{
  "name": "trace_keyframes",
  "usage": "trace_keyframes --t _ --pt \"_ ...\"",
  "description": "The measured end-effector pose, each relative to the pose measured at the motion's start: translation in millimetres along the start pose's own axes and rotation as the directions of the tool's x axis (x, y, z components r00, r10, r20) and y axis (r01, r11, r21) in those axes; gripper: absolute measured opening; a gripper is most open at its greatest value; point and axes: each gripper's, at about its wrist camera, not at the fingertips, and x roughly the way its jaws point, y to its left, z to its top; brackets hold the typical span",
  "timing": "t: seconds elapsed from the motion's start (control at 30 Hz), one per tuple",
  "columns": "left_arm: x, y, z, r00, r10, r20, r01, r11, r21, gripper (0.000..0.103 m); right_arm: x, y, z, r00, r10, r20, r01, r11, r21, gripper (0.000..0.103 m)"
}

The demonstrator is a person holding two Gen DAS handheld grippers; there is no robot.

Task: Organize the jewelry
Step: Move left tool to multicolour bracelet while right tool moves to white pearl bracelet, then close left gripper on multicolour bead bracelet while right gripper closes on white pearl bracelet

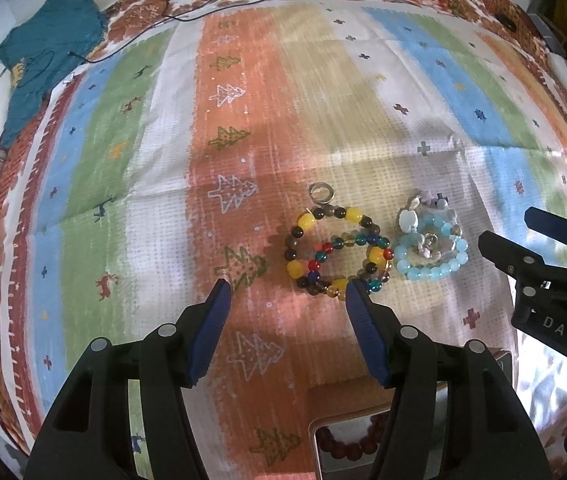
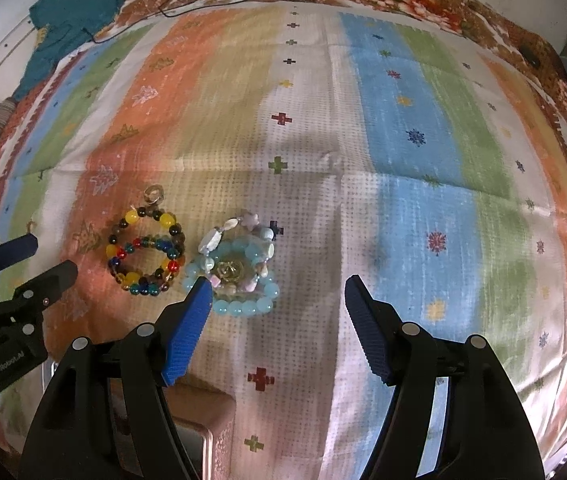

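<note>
Two heaps of glossy round beads lie on a striped woven cloth (image 1: 243,80): the multicoloured bracelets (image 1: 337,254) just past the left gripper (image 1: 287,292), the pale blue bracelets (image 2: 237,270) by the right gripper (image 2: 277,292). Both grippers gape half open, holding nothing. Nearby, a small metal ring (image 1: 322,193), a teal garment (image 1: 47,52).

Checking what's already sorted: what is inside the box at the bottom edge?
In the left wrist view, the box holds dark red beads. The left hand-held gripper covers the rest of its inside.
</note>
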Motion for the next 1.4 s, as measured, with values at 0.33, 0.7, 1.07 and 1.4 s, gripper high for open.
trace_keyframes --t 0.33,0.7,1.07,1.4 --pt "18 -7 8 0.999 -0.002 -0.032 0.003 1.0 0.031 0.059 22 1 11 0.999 -0.013 -0.035 0.013 1.0 0.001 0.069" --pt "34 -7 16 0.997 -0.028 -0.075 0.031 0.999 0.035 0.05 38 6 21 0.998 -0.012 -0.065 0.012 1.0 -0.004 0.069" --pt "49 -19 19 0.993 -0.041 -0.11 0.048 0.997 0.066 0.034 51 4 26 0.996 -0.012 -0.09 0.012 1.0 -0.005 0.064" --pt "61 -26 16 0.989 -0.025 -0.143 0.041 0.993 0.108 0.016 63 7 27 0.993 0.01 -0.115 -0.012 1.0 -0.011 0.049"
